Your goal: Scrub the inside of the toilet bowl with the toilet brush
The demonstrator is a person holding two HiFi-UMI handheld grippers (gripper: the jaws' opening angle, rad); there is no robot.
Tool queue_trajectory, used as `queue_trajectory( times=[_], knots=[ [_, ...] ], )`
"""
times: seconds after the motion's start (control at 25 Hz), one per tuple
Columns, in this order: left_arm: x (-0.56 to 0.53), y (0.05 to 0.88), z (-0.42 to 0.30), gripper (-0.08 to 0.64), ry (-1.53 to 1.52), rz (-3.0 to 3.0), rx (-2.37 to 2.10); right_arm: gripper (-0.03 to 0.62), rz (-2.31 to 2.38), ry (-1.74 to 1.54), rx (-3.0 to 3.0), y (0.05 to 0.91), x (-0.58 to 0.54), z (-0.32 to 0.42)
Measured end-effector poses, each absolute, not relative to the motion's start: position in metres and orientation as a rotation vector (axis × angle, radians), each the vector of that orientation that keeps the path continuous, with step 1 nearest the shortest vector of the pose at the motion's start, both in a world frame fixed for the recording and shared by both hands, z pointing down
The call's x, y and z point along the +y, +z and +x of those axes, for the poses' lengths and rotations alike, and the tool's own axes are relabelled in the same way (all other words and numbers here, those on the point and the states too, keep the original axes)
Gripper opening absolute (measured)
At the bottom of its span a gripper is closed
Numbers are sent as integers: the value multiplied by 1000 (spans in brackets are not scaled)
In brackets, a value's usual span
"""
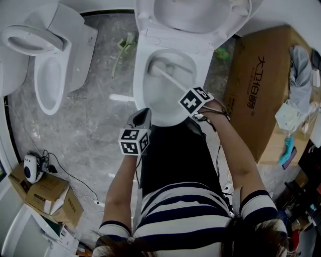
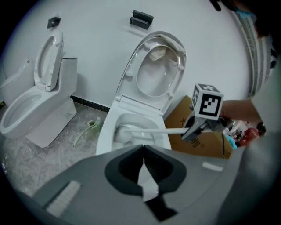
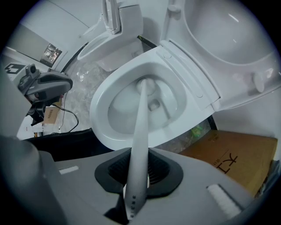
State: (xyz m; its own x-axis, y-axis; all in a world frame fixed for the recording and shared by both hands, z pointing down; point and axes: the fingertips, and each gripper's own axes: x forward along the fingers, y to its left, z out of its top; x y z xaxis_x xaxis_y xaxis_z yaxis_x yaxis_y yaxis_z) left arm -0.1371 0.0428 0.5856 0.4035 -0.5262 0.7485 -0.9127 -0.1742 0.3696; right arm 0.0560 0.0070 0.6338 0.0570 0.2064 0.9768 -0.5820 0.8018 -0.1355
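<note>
The raised toilet lid (image 1: 193,15) is cut by the head view's far edge. The cardboard box (image 3: 232,154) runs off the right gripper view's right side.

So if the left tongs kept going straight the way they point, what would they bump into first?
Most likely the near rim of the open toilet bowl, right ahead of the left tongs. The toilet brush handle crosses the bowl just beyond, though depth is hard to judge.

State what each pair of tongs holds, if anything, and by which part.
The right tongs grip the toilet brush near the end of its handle; its head is in the toilet bowl. The left tongs are shut, holding nothing.
</note>
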Motion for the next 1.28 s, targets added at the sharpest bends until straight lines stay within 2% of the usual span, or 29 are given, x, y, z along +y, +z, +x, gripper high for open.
queue_trajectory(
  times=[0.52,1.28],
  knots=[
    [43,581,-136,0,605,1865,-1216,61,427,551,-1337,630,-17,82],
    [39,570,-138,0,611,1868,-1247,61,424,492,-1125,605,13,140]
  ],
)
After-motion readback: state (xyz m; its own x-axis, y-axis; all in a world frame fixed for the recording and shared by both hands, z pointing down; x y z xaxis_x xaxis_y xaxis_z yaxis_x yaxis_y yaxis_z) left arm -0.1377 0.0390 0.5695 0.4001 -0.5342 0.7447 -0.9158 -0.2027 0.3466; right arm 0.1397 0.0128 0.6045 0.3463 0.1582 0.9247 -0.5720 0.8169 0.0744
